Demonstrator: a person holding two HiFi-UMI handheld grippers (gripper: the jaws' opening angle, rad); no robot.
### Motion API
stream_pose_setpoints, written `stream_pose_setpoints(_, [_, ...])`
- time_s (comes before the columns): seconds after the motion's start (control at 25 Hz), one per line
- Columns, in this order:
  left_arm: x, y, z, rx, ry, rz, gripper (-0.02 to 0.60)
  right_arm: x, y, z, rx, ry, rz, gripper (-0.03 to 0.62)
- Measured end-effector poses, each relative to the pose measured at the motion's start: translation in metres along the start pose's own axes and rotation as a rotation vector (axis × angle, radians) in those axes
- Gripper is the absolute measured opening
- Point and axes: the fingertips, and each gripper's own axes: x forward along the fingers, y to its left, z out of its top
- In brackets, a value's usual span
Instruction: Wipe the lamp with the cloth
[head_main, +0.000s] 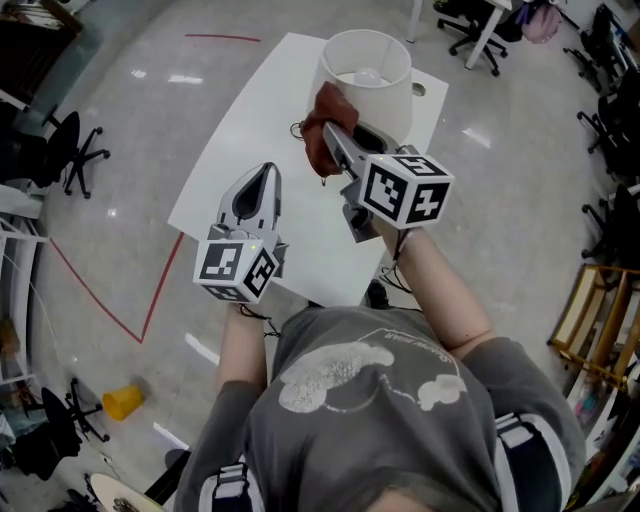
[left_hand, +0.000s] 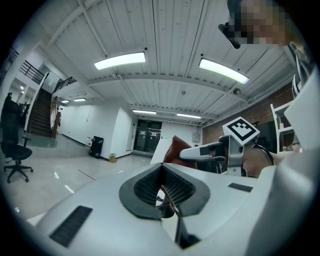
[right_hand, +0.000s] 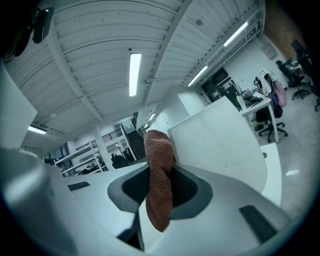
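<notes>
The lamp (head_main: 365, 70) with a white drum shade stands at the far end of the white table (head_main: 250, 130). A reddish-brown cloth (head_main: 320, 125) hangs bunched against the left side of the shade, and my right gripper (head_main: 332, 135) is shut on it. In the right gripper view the cloth (right_hand: 160, 185) is pinched between the jaws, with the shade (right_hand: 220, 145) just behind it. My left gripper (head_main: 266, 175) hovers above the table's near left part, shut and holding nothing. The left gripper view shows its closed jaws and, beyond them, the right gripper (left_hand: 210, 152) with the cloth (left_hand: 175, 149).
A thin cable (head_main: 296, 130) lies on the table beside the lamp, and a round hole (head_main: 417, 89) is at the far right corner. Office chairs (head_main: 70, 150) stand to the left and at the far right. Red tape lines (head_main: 110, 300) and a yellow object (head_main: 122, 401) are on the floor.
</notes>
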Motion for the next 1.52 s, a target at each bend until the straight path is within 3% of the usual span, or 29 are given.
stream_pose_setpoints(0.6, [-0.017, -0.036, -0.045, -0.05, 0.03, 0.205, 0.008, -0.018, -0.045, -0.102, 0.033, 0.296, 0.091, 0.091])
stream_pose_setpoints(0.8, [-0.028, -0.042, -0.057, -0.071, 0.03, 0.255, 0.008, -0.029, -0.051, -0.116, 0.008, 0.339, 0.107, 0.091])
stream_pose_setpoints(1.0, [-0.028, -0.045, -0.056, -0.075, 0.029, 0.222, 0.008, -0.043, -0.038, -0.091, -0.018, 0.273, 0.158, 0.091])
stream_pose_setpoints(1.36, [-0.012, -0.038, 0.009, -0.057, -0.053, 0.087, 0.008, -0.051, 0.003, -0.01, -0.077, 0.089, 0.169, 0.092])
stream_pose_setpoints(1.52, [-0.007, -0.054, 0.017, -0.049, -0.082, 0.02, 0.008, -0.05, 0.006, 0.017, -0.137, 0.031, 0.163, 0.091])
